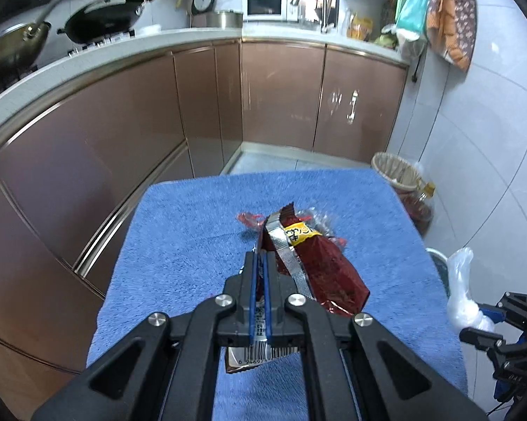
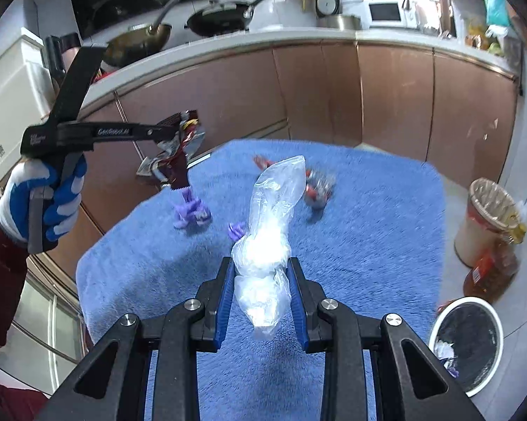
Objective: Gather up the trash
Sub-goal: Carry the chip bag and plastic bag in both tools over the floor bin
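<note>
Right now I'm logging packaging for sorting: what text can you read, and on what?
"GeoRobot.AI": side of the black left gripper.
"6 94697": partial digits under the barcode on the dark red foil snack wrapper.
Yellow label on that wrapper: characters too blurred to read.
Small white print on the gripper's rear: too small.

The dark red foil snack wrapper (image 1: 319, 263) looked glossy and crinkled; the clear thin plastic bag (image 2: 270, 245) shiny; the blue terry cloth (image 1: 193, 231) rough and matt.

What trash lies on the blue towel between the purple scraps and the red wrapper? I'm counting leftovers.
None: in the right wrist view the blue towel is bare between the purple scraps and the red wrapper, partly hidden by the held clear bag.
</note>
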A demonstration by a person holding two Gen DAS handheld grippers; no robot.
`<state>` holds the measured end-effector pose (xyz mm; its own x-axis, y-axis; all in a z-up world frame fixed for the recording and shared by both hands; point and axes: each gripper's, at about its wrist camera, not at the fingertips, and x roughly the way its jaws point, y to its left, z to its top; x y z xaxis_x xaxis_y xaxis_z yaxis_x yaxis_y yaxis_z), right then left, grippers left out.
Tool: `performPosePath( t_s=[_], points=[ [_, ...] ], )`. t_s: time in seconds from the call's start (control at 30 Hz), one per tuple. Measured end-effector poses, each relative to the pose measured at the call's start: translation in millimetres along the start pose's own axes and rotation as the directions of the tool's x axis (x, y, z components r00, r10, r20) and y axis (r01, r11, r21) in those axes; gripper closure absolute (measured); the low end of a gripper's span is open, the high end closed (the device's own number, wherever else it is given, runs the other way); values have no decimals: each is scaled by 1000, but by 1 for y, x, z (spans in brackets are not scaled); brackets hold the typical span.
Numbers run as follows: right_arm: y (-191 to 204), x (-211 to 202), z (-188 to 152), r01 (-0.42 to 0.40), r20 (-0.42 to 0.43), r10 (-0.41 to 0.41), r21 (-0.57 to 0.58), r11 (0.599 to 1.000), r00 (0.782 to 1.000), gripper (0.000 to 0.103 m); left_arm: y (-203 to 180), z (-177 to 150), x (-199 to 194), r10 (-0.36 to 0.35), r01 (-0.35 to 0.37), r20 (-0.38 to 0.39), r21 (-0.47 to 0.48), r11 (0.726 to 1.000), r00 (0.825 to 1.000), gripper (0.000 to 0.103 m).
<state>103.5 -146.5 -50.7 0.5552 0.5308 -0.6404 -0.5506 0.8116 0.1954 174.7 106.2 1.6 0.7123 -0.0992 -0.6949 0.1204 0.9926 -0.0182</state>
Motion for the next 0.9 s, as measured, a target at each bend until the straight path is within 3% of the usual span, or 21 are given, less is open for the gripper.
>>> performPosePath(
  t_s=[0.23, 0.5, 0.7, 0.9],
  points=[
    [8, -48, 0, 38, 97, -39, 7, 999, 995, 75, -9, -2, -56, -25, 25, 82, -2, 1000, 996, 100],
    [-6, -101, -3, 90, 198, -100, 59, 994, 975, 75, -37, 2, -88, -76, 74, 143, 17, 997, 987, 100],
    [-31, -132, -9, 166, 241, -192, 123, 978, 951, 75, -87, 18, -79, -161, 152, 144, 72, 986, 976, 100],
    [-72, -146, -21, 248, 236, -300, 226, 942, 924, 75, -162, 30, -40, -263, 248, 82, 154, 956, 961, 100]
  ],
)
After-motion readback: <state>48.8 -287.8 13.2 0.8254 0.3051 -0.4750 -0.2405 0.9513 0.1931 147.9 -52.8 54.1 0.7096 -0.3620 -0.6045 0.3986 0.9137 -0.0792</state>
